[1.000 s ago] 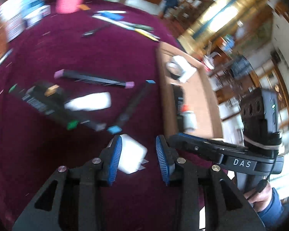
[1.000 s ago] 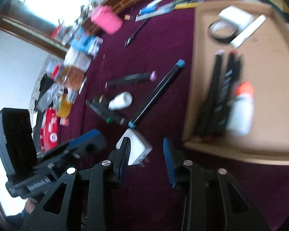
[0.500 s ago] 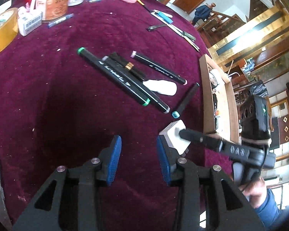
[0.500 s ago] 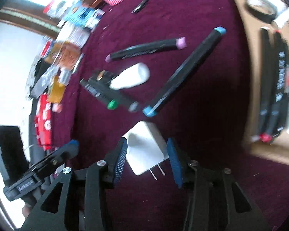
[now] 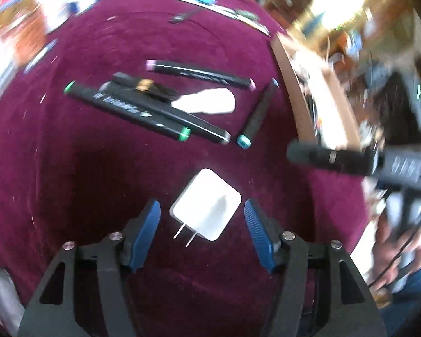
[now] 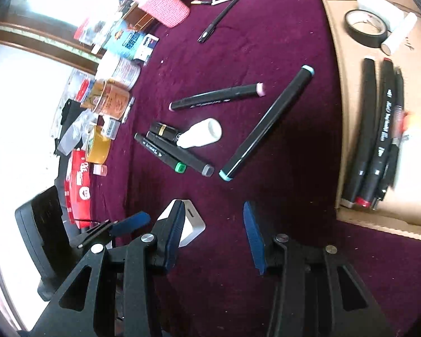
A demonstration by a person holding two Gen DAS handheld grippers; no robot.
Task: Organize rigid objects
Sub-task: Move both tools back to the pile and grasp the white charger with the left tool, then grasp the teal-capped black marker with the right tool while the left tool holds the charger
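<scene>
A white plug adapter [image 5: 207,206] lies flat on the maroon cloth, prongs toward me, between the open fingers of my left gripper [image 5: 200,224]; nothing is gripped. In the right wrist view the adapter [image 6: 192,224] shows partly behind the left finger of my right gripper [image 6: 213,230], which is open and empty above the cloth. Black markers lie ahead: a green-capped one [image 5: 126,109], a pink-capped one [image 5: 199,74], a teal-capped one [image 6: 266,123]. A small white bottle [image 6: 202,134] lies among them.
A cardboard tray [image 6: 348,112] at the right holds several black markers [image 6: 376,132], a black tape roll [image 6: 366,28] and white items. A pink cup [image 6: 165,5], cans, yellow tape [image 6: 98,144] and packets crowd the left edge. Pens lie at the far side.
My left gripper has opened wider and swung over the white adapter. My right gripper has shifted right off the adapter and opened wider.
</scene>
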